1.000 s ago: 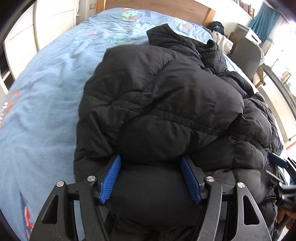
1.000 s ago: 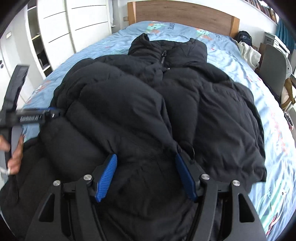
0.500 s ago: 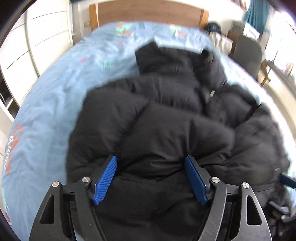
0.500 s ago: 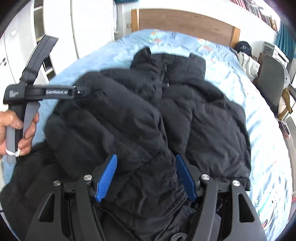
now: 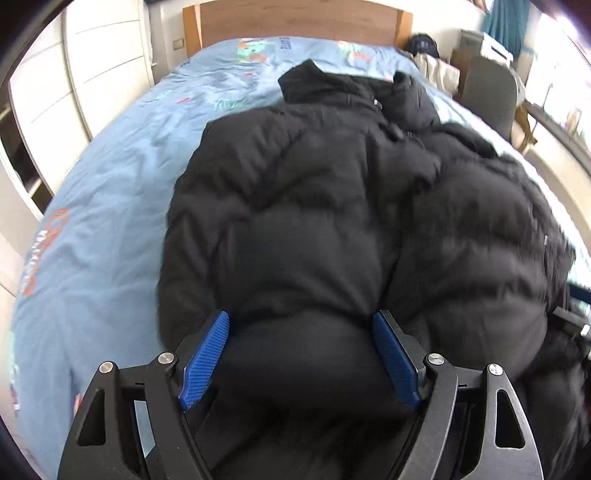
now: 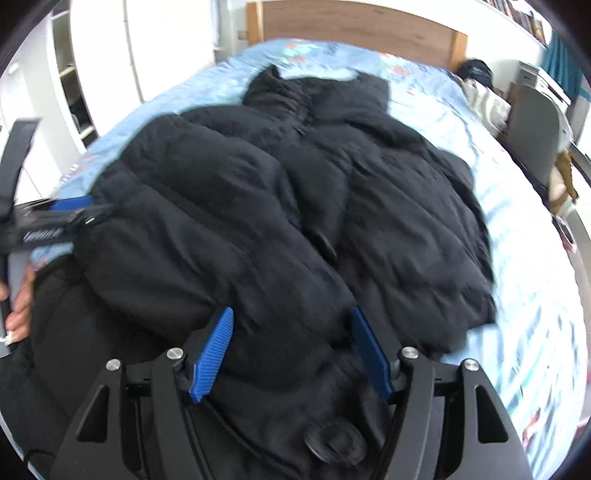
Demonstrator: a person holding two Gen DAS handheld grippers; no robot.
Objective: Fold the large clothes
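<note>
- Blue-padded left gripper (image 5: pixel 301 354) has its jaws spread wide, with a puffy fold of the black jacket (image 5: pixel 332 229) bulging between them.
- Right gripper (image 6: pixel 291 349) is likewise spread wide over the jacket's lower edge.
- Jacket lies across a light blue bed (image 5: pixel 110 192), collar toward the wooden headboard (image 5: pixel 295 18).

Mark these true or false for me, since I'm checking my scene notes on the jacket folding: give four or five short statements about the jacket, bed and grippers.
1. The jacket is black. True.
2. It lies on a bare wooden floor. False: it lies on a bed with a light blue cover.
3. The left gripper has jacket fabric between its open fingers. True.
4. The right gripper is clamped shut. False: its fingers stand apart.
5. The collar points toward the headboard. True.
</note>
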